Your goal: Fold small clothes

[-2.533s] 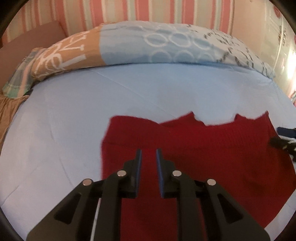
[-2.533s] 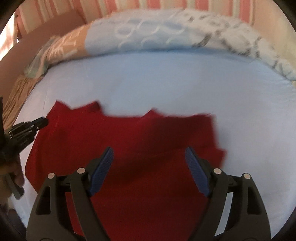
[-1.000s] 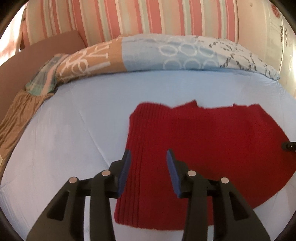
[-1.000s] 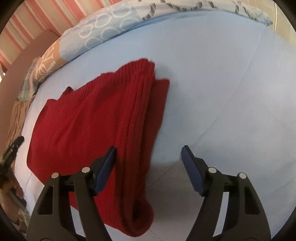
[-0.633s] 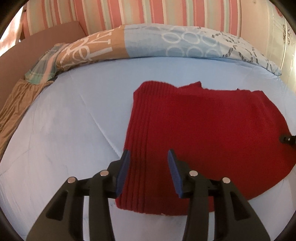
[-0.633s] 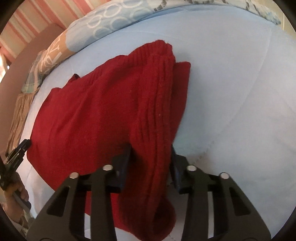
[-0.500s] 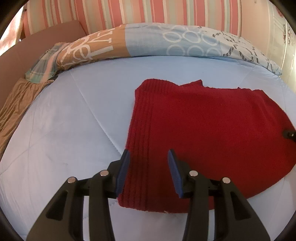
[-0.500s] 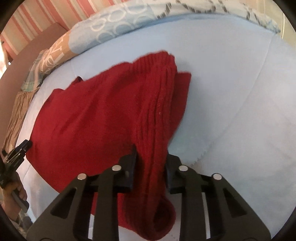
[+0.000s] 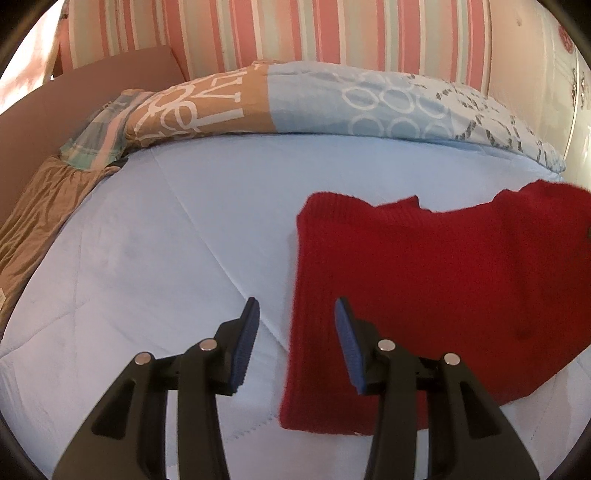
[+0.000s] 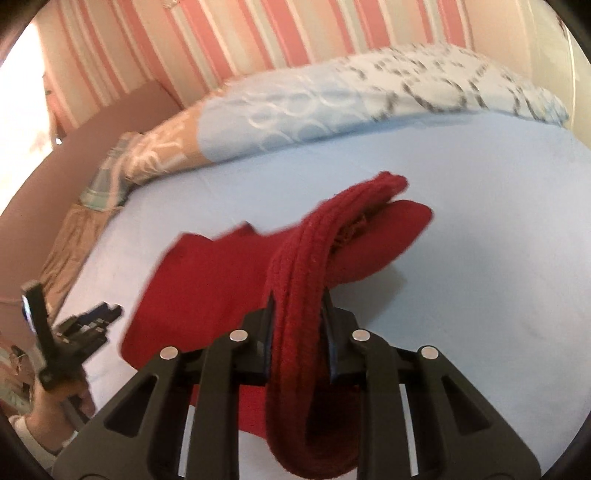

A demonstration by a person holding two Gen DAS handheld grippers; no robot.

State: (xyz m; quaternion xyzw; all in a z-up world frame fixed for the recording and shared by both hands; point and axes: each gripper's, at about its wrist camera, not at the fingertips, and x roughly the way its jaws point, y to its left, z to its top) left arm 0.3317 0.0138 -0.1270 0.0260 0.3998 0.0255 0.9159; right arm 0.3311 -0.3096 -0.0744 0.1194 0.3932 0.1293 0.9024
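A red knitted garment [image 9: 424,280] lies partly folded on the light blue bedsheet [image 9: 166,258]. My left gripper [image 9: 295,325] is open and empty, its jaws over the garment's left ribbed edge and the bare sheet. My right gripper [image 10: 297,314] is shut on the ribbed edge of the red garment [image 10: 303,266] and lifts that side off the sheet, with a thick fold hanging below the fingers. The left gripper also shows at the left edge of the right wrist view [image 10: 85,325], held in a hand.
A patterned blue and tan duvet [image 9: 314,103] is bunched along the far side of the bed. A brown cloth [image 9: 40,206] lies at the left edge. A striped pink wall [image 9: 295,33] stands behind. A brown headboard [image 9: 74,99] is at far left.
My right gripper closed on the garment's ribbed edge and raised it. My left gripper opened, let go of the garment and shifted left so the garment sits to its right.
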